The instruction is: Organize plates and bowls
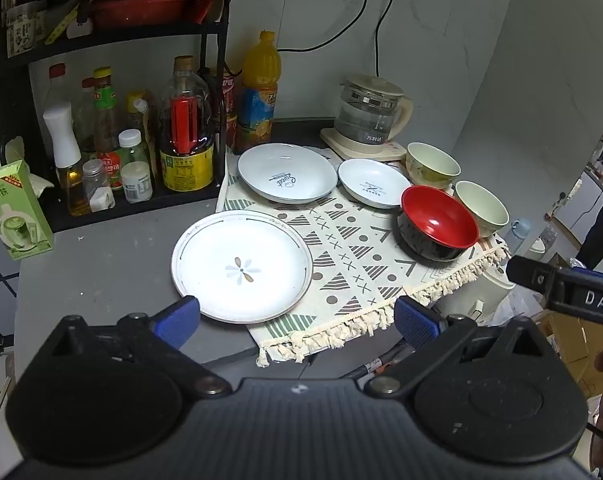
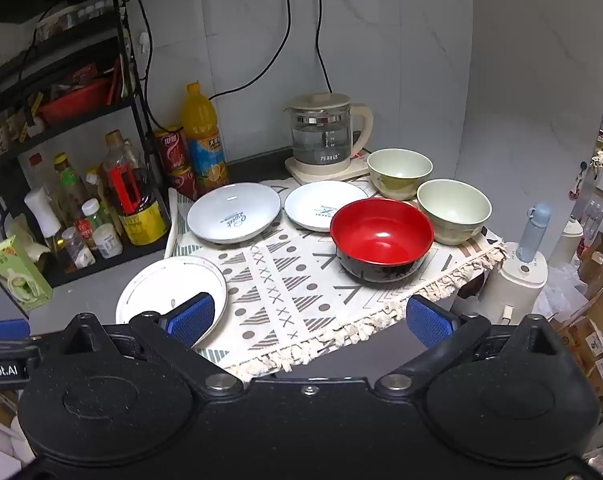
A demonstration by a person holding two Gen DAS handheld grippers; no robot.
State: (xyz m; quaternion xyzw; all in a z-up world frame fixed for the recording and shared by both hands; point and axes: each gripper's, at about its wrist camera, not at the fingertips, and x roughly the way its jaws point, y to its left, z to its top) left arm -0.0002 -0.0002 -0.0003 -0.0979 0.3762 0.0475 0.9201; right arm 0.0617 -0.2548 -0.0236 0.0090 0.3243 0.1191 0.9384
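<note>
Both of my tools hang over the near edge of the grey counter (image 1: 101,264), tilted down toward the crockery. The left hand-held gripper (image 1: 297,320) has its blue pads spread wide with nothing between them; the right hand-held gripper (image 2: 309,318) is just as wide and just as empty.

The flower-pattern plate (image 1: 241,266) lies nearest the front edge, half on bare counter and half over the left edge of the patterned fringed cloth (image 1: 349,248) — its near rim sits just beyond my left tool's left pad. Farther back on the cloth, the large white deep plate (image 1: 287,172) with script lettering sits toward the back left corner of the cloth, and the smaller white deep plate (image 1: 373,183) is just beside it to the right. The red-and-black bowl (image 1: 439,222) stands at the cloth's right side, overlapping the smaller plate's rim in both views; whether they touch I cannot tell. Two pale green bowls stand close behind it — one (image 1: 481,208) at the right edge, the other (image 1: 432,165) farther back, beside the glass kettle (image 1: 367,114). A black rack (image 1: 217,92) of bottles fills the counter's left rear.
</note>
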